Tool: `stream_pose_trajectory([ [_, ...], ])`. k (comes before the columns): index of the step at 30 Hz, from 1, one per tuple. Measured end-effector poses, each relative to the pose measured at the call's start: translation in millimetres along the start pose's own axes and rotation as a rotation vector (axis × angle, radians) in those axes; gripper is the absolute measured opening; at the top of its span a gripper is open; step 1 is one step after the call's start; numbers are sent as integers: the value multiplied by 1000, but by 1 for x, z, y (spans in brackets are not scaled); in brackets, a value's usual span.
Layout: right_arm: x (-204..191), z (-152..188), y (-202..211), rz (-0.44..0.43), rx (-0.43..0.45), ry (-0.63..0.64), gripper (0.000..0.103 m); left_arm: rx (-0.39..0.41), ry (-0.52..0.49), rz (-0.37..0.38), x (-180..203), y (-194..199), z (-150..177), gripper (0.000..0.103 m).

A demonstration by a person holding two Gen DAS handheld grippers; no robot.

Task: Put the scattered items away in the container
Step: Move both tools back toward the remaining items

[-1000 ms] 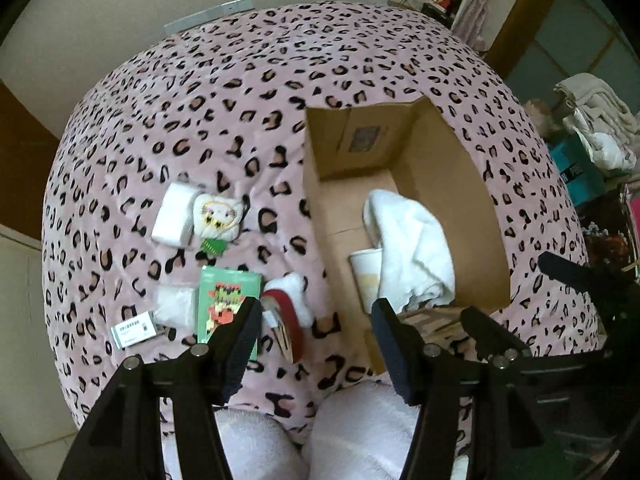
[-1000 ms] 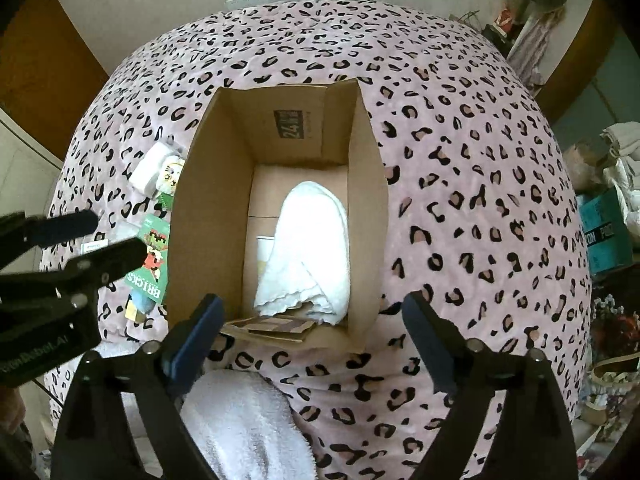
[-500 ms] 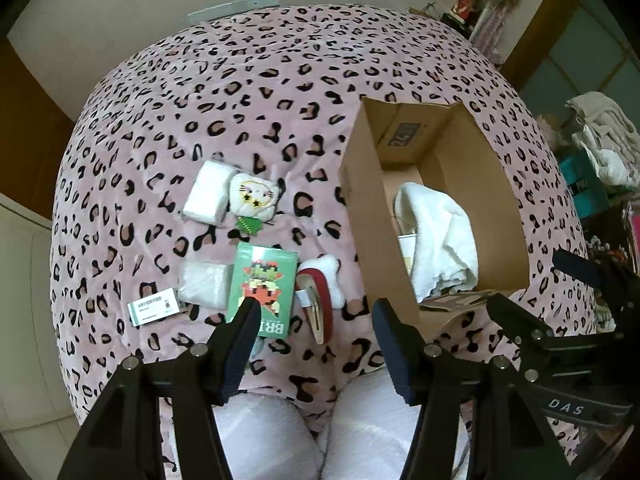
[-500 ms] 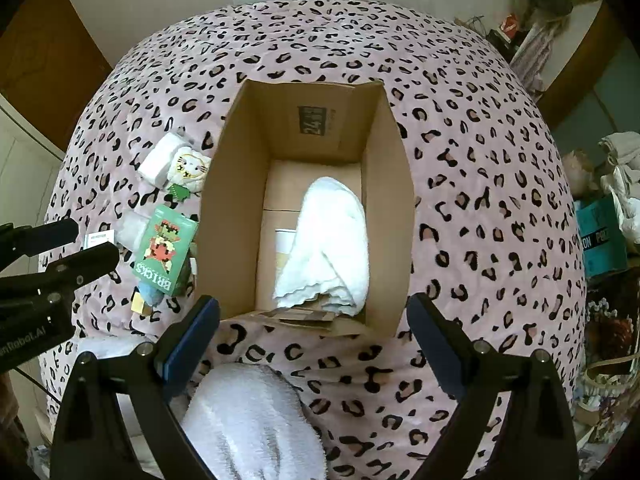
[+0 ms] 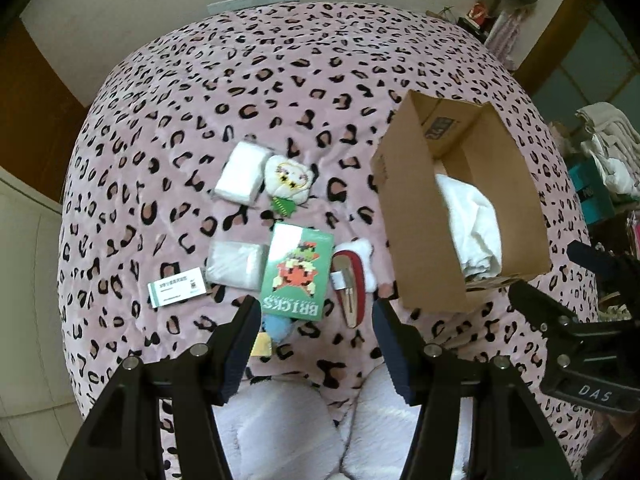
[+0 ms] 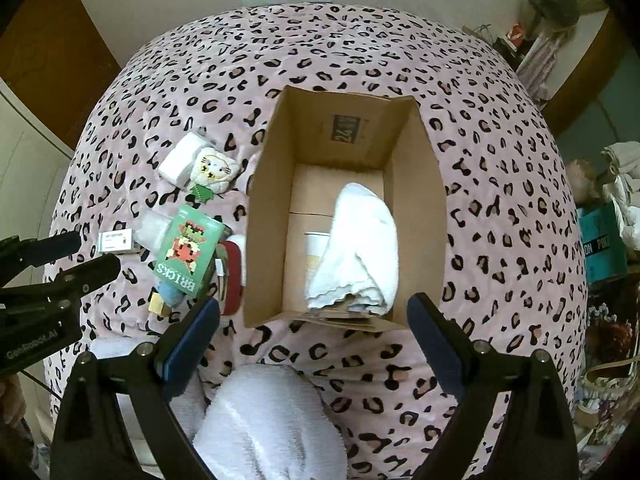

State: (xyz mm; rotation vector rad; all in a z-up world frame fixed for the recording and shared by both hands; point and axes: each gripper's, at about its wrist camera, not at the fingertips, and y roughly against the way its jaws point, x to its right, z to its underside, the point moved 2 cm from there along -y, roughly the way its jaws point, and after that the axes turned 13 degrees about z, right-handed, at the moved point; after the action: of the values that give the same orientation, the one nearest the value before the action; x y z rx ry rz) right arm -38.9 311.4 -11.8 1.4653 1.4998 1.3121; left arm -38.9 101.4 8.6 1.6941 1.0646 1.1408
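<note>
Hanging over the leopard-print bed [image 5: 304,92], the left gripper [image 5: 316,318] is seen part-open with nothing between its fingers, and the green BRICKS box [image 5: 298,274] lies just ahead of its tips, flat, its long axis running away from the gripper and its title end nearest. A red hair clip [image 5: 352,286] lies just right of that box, lengthwise the same way. The right gripper [image 6: 314,322] is held wide and empty, with the cardboard box [image 6: 266,216] directly ahead, open side up, long axis pointing away, a white towel [image 6: 360,248] inside.
</note>
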Motion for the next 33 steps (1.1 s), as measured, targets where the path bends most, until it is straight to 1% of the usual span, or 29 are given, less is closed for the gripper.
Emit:
stream_pose_trajectory([
  [17, -67, -6, 16, -18, 15, 75, 96, 23, 109, 6, -74, 21, 20, 59],
  [21, -81, -9, 18, -29, 19, 83, 96, 30, 144, 10, -96, 25, 25, 59],
  [27, -104, -14, 16, -78, 14, 79, 96, 39, 224, 11, -140, 26, 34, 59],
  [33, -137, -16, -5, -159, -31, 79, 96, 29, 313, 6, -189, 7, 43, 59],
])
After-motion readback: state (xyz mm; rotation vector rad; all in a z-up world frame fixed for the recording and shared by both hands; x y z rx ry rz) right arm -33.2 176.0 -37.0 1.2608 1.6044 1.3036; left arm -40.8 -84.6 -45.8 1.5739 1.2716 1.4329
